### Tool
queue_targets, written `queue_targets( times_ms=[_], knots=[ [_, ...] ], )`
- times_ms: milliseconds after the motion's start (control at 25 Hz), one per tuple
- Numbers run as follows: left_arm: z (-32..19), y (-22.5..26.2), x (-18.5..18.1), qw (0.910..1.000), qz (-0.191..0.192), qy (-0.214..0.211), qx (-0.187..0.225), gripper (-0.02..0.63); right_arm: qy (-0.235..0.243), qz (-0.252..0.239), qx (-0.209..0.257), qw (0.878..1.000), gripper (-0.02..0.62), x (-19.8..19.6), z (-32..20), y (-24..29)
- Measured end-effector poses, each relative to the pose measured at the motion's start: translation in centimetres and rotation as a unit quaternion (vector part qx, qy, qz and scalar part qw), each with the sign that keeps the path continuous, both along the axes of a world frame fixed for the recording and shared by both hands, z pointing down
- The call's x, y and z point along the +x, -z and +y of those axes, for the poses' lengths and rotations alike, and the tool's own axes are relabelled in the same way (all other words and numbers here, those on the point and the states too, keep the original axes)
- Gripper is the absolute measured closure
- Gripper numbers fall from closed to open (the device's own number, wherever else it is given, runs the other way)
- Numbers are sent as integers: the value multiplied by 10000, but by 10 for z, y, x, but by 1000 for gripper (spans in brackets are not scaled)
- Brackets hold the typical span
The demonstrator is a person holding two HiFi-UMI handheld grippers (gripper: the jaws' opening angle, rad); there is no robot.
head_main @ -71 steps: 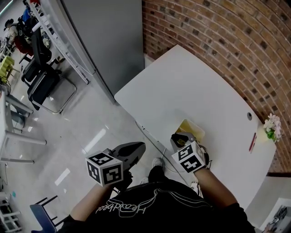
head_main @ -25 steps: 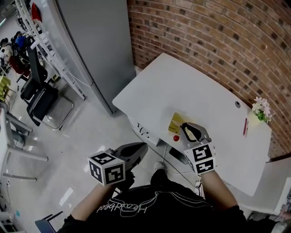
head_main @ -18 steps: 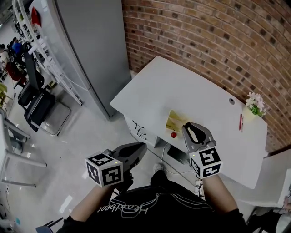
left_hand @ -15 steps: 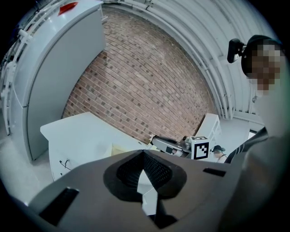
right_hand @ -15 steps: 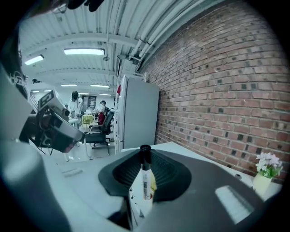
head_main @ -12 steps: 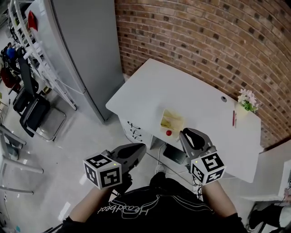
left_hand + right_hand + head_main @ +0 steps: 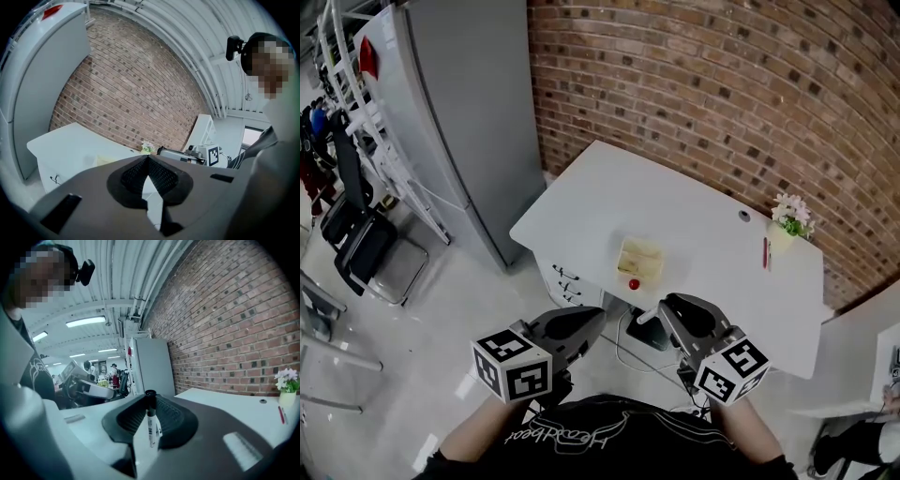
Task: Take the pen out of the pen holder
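Observation:
My right gripper [image 7: 150, 398] is shut on a white pen with a black cap [image 7: 150, 425], which stands upright between the pads. In the head view the right gripper [image 7: 668, 307] hangs off the front edge of the white table [image 7: 694, 202], and the pen's pale end [image 7: 645, 317] sticks out to its left. The yellow pen holder [image 7: 639, 257] sits near the table's front edge, well apart from both grippers. My left gripper [image 7: 594, 317] is lower left of the table, over the floor. Its tips meet with nothing between them [image 7: 148, 158].
A small red ball [image 7: 634, 283] lies by the holder. At the table's far right a red pen [image 7: 764, 253] lies beside a small flower pot [image 7: 789, 217]. A brick wall [image 7: 722, 84] runs behind. A grey cabinet [image 7: 459, 122] and chairs [image 7: 356, 248] stand to the left.
Both grippers have drawn back and upward from the table. The right one, earlier over the table beside the yellow holder, now hangs off the front edge with the pen. The table looks farther away.

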State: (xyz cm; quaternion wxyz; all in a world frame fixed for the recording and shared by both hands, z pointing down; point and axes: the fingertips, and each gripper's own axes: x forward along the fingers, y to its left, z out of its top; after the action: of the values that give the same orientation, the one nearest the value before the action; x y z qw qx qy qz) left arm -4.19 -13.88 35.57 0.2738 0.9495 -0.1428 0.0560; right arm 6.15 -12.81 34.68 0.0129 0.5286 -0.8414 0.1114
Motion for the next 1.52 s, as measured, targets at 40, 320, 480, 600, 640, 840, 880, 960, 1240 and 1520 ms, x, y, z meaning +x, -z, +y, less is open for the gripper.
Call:
queue_targets(
  times_ms=[40,320,480,600,640,840,880,960,1240,1520],
  knots=[
    [3,1,3,10000,-18,-31,11,604,8,-84,5,10000,526,2,4,1],
    [39,-4,35,9996,-196,-203,-6,604,38,-409,-107,9991,528,24,51,-10],
    [66,3,53,9995,-216,-220,48,604,138,-612,-113,9980,526,39,84,-7],
    [90,11,62,9995,-214,-210,107,604,251,-639,-72,9976,526,47,107,-2],
    [99,12,64,9995,-229,-192,121,604,294,-657,-41,9974,528,49,115,1],
    [139,17,76,9994,-272,-91,193,604,538,-783,111,9954,528,50,154,11],
    [147,18,78,9994,-274,-67,215,604,594,-780,126,9951,528,50,161,12],
    [160,19,79,9993,-276,16,240,604,706,-779,148,9944,528,52,175,14],
    [198,22,76,9990,-243,203,313,604,902,-826,304,9920,528,51,212,22],
    [228,30,85,9986,-106,154,500,604,934,-754,417,9919,528,53,244,29]
  ],
)
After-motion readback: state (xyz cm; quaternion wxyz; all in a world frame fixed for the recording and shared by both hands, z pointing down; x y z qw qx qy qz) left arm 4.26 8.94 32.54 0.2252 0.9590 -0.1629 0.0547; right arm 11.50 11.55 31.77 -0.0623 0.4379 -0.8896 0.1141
